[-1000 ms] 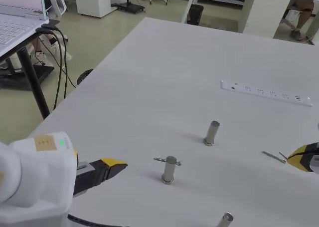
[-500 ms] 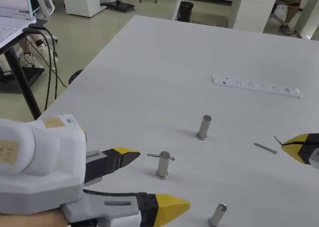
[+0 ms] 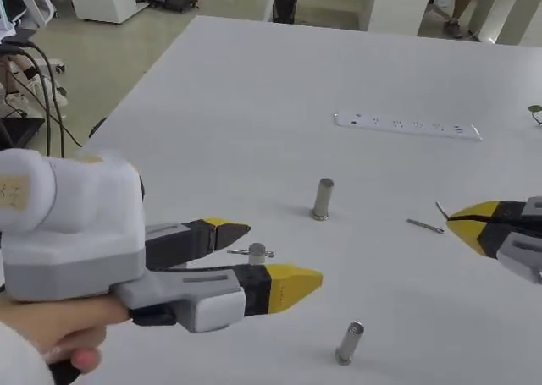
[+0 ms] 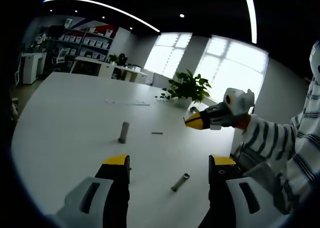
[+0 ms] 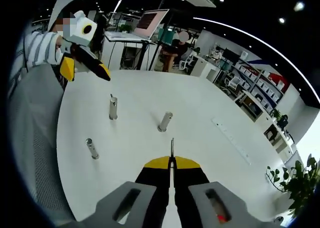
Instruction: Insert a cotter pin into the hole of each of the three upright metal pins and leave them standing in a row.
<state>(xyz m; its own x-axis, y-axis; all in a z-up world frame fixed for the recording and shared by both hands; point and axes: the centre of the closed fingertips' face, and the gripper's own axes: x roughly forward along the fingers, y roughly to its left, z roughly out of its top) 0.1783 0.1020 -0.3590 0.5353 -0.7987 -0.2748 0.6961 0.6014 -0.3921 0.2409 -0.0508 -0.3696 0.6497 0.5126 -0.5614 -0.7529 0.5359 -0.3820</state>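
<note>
Left jaws apart, right jaws pinching cotter pin (image 5: 172, 146)

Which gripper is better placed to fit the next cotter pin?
Right: the right gripper is shut on a cotter pin, facing a bare metal pin. The left gripper is open, holding nothing.

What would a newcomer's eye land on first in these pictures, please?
The bulky white left gripper, jaws open, looms at the head view's lower left, by a metal pin already crossed by a fitted cotter pin. At the right edge, the right gripper pinches a second cotter pin.
</note>
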